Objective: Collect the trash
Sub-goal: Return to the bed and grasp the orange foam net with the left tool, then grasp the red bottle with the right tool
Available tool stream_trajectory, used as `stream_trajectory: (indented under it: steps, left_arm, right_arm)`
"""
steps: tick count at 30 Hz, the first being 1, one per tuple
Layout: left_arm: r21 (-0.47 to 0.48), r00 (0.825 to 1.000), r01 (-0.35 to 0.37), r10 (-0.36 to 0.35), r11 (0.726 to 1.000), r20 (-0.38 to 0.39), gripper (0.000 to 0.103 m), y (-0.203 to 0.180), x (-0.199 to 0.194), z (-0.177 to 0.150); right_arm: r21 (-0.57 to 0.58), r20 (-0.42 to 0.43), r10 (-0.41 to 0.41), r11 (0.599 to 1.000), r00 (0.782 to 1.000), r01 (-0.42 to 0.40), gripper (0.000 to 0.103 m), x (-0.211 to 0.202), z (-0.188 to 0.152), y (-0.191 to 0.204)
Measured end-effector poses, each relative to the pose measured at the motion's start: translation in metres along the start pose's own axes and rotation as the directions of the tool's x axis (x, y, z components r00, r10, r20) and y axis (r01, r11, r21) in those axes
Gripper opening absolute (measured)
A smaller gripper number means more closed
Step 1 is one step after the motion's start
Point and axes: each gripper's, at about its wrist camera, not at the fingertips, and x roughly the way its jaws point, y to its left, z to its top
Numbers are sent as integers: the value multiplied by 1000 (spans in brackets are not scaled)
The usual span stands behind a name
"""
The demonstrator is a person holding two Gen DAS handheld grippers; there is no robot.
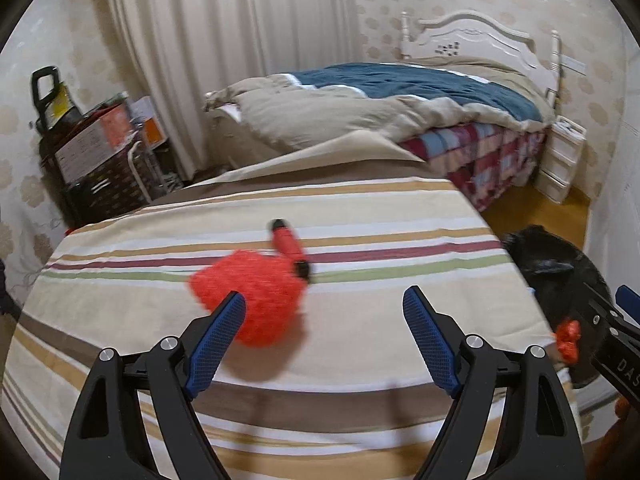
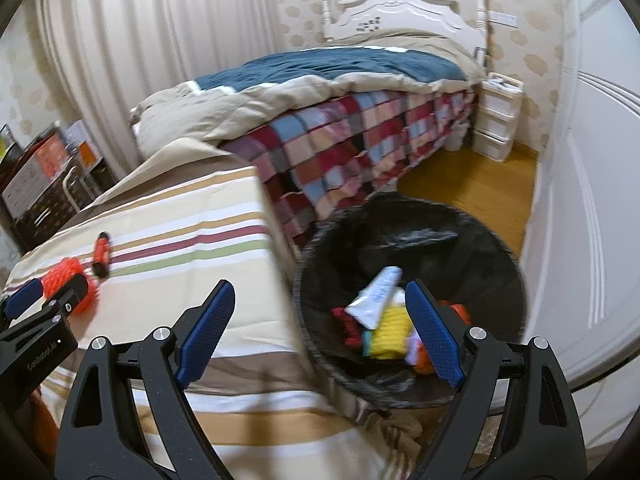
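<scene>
Left wrist view — left gripper (image 1: 324,304) spread wide, empty, orange mesh (image 1: 256,292) at eleven o'clock; right gripper (image 2: 320,300) gapes empty above the bin (image 2: 500,264) — next, probably close on the mesh.

black tool (image 1: 324,304), blue textured pads (image 1: 430,344)

The right gripper (image 2: 318,300) has its blue fingers (image 2: 208,320) wide apart with nothing between them. Past the right finger sits a round black trash bin (image 2: 500,256) holding a white tube (image 2: 374,300) and a yellow knitted piece (image 2: 390,334). Left of the fingers, an orange mesh ball (image 2: 66,276) lies on the striped worktop cloth (image 2: 192,240).
</scene>
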Motion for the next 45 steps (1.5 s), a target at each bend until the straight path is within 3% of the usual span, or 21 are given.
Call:
stream_trajectory:
  steps: [5, 13, 21, 25, 33, 45]
  left_arm:
    - [-9, 999, -49, 50, 999, 15, 85, 25, 3, -2]
    - [-6, 998, -59, 59, 998, -16, 85, 49, 30, -3]
    - [-22, 998, -7, 5, 1000, -70, 85, 65, 51, 0]
    - [-34, 995, 29, -32, 999, -99, 73, 69, 58, -1]
    - [-39, 994, 71, -74, 997, -79, 54, 77, 55, -4]
    - [-121, 998, 15, -23, 993, -66, 48, 126, 45, -3]
  right_arm:
    - [-31, -17, 46, 998, 999, -47, 85, 6, 0, 28]
    - [-93, -62, 85, 991, 994, -91, 85, 15, -9, 68]
    - [-140, -90, 96, 984, 991, -108, 85, 21, -16, 91]
    - [-158, -100, 102, 980, 990, -117, 85, 23, -18, 100]
    - [-189, -116, 111, 973, 987, -132, 85, 28, -21, 118]
    - [-275, -138, 140, 946, 981, -174, 85, 39, -22, 163]
